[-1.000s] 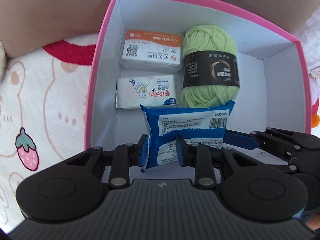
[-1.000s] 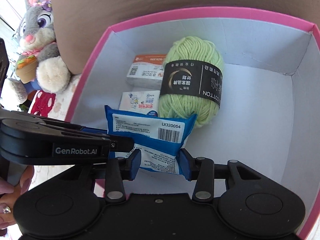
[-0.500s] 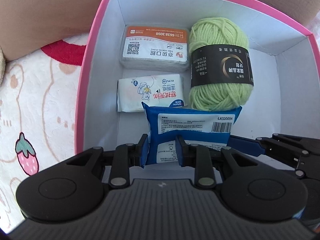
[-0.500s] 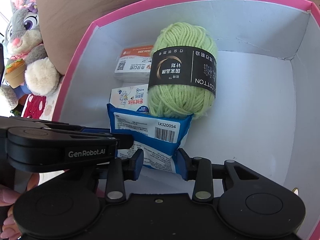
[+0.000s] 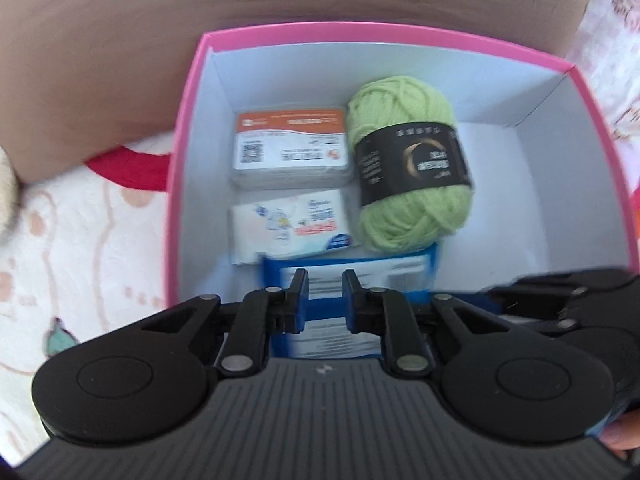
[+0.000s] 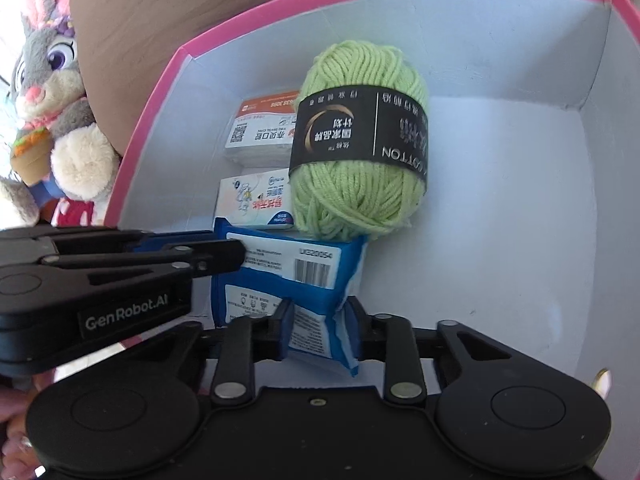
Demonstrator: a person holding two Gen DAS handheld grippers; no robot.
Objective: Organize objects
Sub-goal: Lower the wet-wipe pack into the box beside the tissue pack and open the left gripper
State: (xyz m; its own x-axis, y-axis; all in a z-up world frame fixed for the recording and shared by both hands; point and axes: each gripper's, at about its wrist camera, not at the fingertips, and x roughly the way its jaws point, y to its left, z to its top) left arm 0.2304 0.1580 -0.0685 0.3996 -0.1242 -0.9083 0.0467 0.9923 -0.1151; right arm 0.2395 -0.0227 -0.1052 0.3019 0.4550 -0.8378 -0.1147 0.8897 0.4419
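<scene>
**Blue packet pinched from both sides, low in the pink box**

Against the frame a second ago: seen from the left wrist from farther back, with the whole pink box [image 5: 188, 128] in view and everything blurred. Seen from the right wrist from nearer, with the green yarn ball [image 6: 360, 140] larger. Blue packet [image 6: 280, 276] lower than before, at the near end of the box floor, its top edge just under the yarn. Both sets of jaws just closed further. Left gripper [image 5: 325, 280] clamped tight on the packet's left edge. Right gripper [image 6: 320, 312] squeezing the packet's lower right part, now creased and buckled between the pads.

Edges and room: orange-topped case [image 5: 290, 148] and white tissue pack [image 5: 288, 224] in one column near the left wall, case at the far end, pack just in front of it. Yarn beside both, touching or nearly so. Bare white floor from the yarn across to the right wall. A bare strip along the far wall too. Brown cardboard [image 5: 100, 60] right behind the far rim. Patterned cloth [image 5: 80, 240] outside the left wall.

Count: one box, one yarn ball, one case, one tissue pack, one blue packet, so four things inside. Two grippers. One plush rabbit [image 6: 52, 80] outside, beyond the left wall.
</scene>
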